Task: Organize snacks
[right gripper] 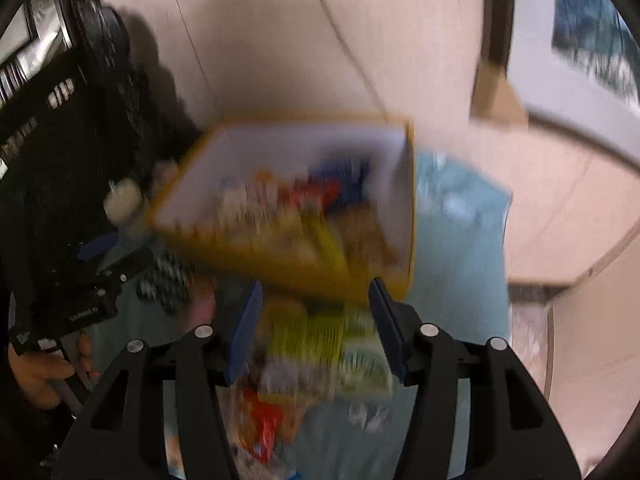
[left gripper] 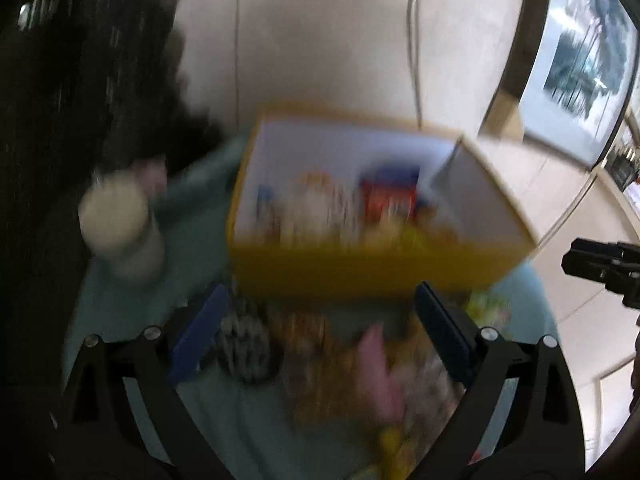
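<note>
- Under my left gripper (left gripper: 320, 328), fingers spread and empty, blurred snack packets (left gripper: 352, 368) lie loose on the teal cloth (left gripper: 120, 312).
- My right gripper (right gripper: 314, 328) also gapes, holding nothing.
- Beyond stands the yellow box (left gripper: 360, 268), white inside, snacks packed in.

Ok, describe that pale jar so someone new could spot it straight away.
Find the yellow box on the light blue cloth. Just left of it, near the cloth's edge, stands the jar. It is the only cream-coloured, round thing there; the rest are bright wrappers.
</note>
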Tool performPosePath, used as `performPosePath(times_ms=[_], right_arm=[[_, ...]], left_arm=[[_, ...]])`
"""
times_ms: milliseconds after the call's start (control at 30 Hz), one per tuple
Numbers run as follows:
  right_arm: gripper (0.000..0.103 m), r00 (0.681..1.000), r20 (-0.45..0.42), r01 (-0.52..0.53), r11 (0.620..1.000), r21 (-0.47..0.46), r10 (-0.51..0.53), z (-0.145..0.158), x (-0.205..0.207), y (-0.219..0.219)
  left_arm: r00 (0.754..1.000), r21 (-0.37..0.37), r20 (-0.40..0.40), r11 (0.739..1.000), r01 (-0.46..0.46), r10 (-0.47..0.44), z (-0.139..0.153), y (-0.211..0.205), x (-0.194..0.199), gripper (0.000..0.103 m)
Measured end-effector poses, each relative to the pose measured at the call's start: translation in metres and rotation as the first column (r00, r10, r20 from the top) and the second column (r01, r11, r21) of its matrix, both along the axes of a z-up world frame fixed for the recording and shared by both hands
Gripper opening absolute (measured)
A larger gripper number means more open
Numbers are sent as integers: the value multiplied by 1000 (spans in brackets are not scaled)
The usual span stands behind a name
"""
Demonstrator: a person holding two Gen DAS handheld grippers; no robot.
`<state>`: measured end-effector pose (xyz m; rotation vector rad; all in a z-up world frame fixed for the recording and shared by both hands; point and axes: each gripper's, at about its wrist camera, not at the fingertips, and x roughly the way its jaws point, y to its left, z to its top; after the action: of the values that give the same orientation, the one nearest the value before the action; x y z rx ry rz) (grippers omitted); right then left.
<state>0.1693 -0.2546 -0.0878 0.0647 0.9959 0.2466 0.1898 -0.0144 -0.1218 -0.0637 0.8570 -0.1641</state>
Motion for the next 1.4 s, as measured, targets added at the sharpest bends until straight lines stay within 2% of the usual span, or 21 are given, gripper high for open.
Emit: performPosePath(times_ms=[100,233,500,600,633,700,767,833,900,933,967,1067,1267,1333,1367,1400], right_arm=[[56,997,-76,27,1000,-8,-28,-38,-13,3],[58,991,-125,44,999,-4,-44,-65,-18,8],[62,985,-165,51,999,16,-47,-84,-1,21],[62,981,-188,44,999,16,-41,-91,8,26],[62,980,-194,43,999,17,-39,-95,10,27],[62,980,-194,40,999,19,-35,-101,14,30],[62,979,-202,30,999,37,-22,-106,16,32],[58,978,-209,11,999,48,-1,-106,17,33],[44,980,-196,-28,999,33,34,-103,14,38],[43,981,-191,-37,999,28,42,-103,13,39],[42,982,-182,-46,999,20,48,-101,10,41],[39,985,-165,-47,999,12,48,-97,2,37],[36,989,-135,-50,999,21,53,-86,-11,35],[21,992,-120,-45,998,35,49,-79,-14,32],[17,992,-113,-43,998,37,47,-76,-15,30],[17,993,-108,-44,998,38,48,-72,-16,29]], left_arm=[[997,3,-72,1000,-17,18,-34,4,-11,96],[994,3,-104,999,-45,45,-55,7,-14,96],[990,-73,-137,996,-44,34,-71,3,-4,96],[991,-89,-136,996,-6,-6,-75,-5,-1,96],[991,-88,-135,996,11,-23,-76,-9,0,96],[989,-36,-138,998,42,-46,-83,-16,1,96],[986,-36,-160,999,30,-36,-92,-14,3,99],[984,-100,-175,995,-9,-9,-99,-3,3,98],[984,-130,-177,991,13,-36,-100,0,2,95],[984,-128,-173,991,26,-48,-99,-1,1,83],[983,-144,-173,989,36,-61,-98,0,0,79],[983,-144,-175,989,35,-60,-95,1,-7,74],[987,-110,-138,991,72,-87,-84,-1,-33,71],[989,-110,-122,991,71,-85,-78,-3,-40,71],[990,-111,-115,991,71,-84,-74,-3,-42,71],[991,-106,-103,992,70,-81,-70,-2,-44,71]])
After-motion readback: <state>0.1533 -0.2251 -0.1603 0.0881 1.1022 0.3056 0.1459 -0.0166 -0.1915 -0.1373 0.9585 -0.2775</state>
